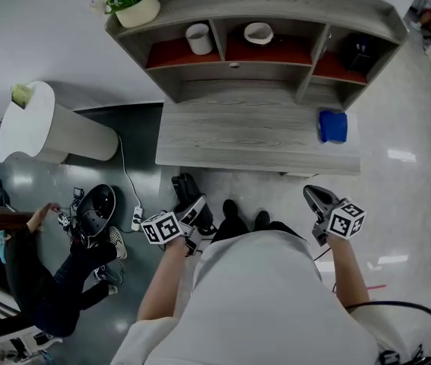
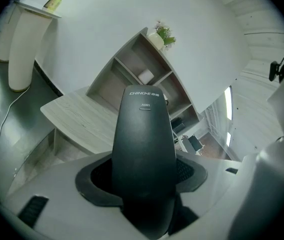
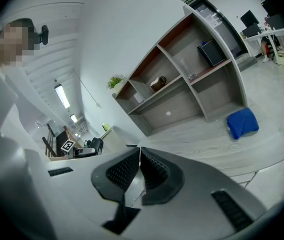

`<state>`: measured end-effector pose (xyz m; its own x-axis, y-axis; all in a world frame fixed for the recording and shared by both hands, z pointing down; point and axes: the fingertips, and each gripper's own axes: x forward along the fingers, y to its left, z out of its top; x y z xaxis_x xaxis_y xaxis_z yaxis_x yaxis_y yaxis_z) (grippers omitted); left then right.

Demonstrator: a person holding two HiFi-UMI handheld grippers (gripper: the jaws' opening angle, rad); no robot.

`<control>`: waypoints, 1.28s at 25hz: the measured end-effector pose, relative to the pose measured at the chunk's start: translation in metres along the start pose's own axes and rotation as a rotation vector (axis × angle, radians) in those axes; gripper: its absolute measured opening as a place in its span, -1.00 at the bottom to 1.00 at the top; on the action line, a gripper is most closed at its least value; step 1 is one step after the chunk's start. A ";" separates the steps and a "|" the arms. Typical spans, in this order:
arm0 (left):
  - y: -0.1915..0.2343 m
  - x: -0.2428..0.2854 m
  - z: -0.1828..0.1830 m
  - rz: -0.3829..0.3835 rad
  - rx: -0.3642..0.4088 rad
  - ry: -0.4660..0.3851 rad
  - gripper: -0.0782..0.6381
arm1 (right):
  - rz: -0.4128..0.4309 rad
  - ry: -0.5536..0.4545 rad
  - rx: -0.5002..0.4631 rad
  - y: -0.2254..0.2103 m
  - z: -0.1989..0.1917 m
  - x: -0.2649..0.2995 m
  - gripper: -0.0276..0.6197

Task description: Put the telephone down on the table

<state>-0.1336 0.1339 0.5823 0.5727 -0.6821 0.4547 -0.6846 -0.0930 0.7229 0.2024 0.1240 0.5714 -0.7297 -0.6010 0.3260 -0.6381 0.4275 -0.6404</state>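
In the head view, the person is standing in front of the table (image 1: 253, 139). The left gripper (image 1: 191, 204) is holding the black telephone (image 1: 184, 185) in the air, short of the table's near edge and over the floor. The right gripper (image 1: 313, 194) is hanging near the other side of the table front. A blue cloth (image 1: 333, 126) is lying on the table's right part. A cup (image 1: 198, 38) and a bowl (image 1: 258, 33) are sitting in the shelves (image 1: 276, 21) above, and a flower pot (image 1: 136, 7) is standing on top.

In the left gripper view, the fingers (image 2: 99, 177) are pinching the telephone (image 2: 144, 149) from both sides, and it is pointing toward the table (image 2: 79, 120). Its top is showing "CHINO-E" in pale print with a small "A061" beneath.

In the right gripper view, the right gripper (image 3: 140, 170) is holding nothing, its fingers (image 3: 124, 170) pressing together. Beyond it, the blue cloth (image 3: 242, 122) is resting on the table (image 3: 217, 146).
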 end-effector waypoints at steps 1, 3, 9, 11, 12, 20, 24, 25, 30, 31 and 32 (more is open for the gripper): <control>0.002 0.001 0.000 0.004 0.002 0.004 0.01 | 0.001 0.003 -0.004 0.001 0.000 0.003 -0.86; 0.007 0.004 0.001 0.009 0.005 0.015 0.01 | -0.007 0.023 -0.034 0.001 -0.001 0.008 -0.86; 0.021 0.021 0.014 0.001 0.003 0.041 0.01 | -0.031 0.028 -0.033 -0.007 0.004 0.026 -0.86; 0.025 0.029 0.025 -0.006 0.009 0.048 0.01 | -0.043 0.012 -0.017 -0.010 0.011 0.034 -0.86; 0.027 0.034 0.030 -0.008 0.014 0.054 0.01 | -0.050 0.007 -0.015 -0.011 0.015 0.039 -0.86; 0.051 0.071 0.072 -0.036 0.025 0.110 0.01 | -0.096 -0.022 0.004 -0.012 0.035 0.089 -0.86; 0.062 0.090 0.098 -0.055 0.032 0.139 0.01 | -0.117 -0.038 0.018 -0.009 0.047 0.114 -0.86; 0.066 0.095 0.105 -0.057 0.034 0.147 0.01 | -0.125 -0.041 0.021 -0.009 0.049 0.120 -0.86; 0.079 0.124 0.131 -0.086 0.048 0.192 0.01 | -0.171 -0.038 0.030 -0.009 0.050 0.150 -0.86; 0.080 0.129 0.135 -0.094 0.056 0.202 0.01 | -0.180 -0.041 0.034 -0.008 0.050 0.154 -0.86; 0.082 0.133 0.139 -0.100 0.064 0.211 0.01 | -0.188 -0.048 0.037 -0.007 0.051 0.157 -0.86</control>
<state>-0.1762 -0.0654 0.6296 0.7163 -0.5007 0.4861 -0.6430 -0.2031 0.7384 0.1048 -0.0075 0.5920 -0.5855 -0.6996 0.4096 -0.7519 0.2797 -0.5970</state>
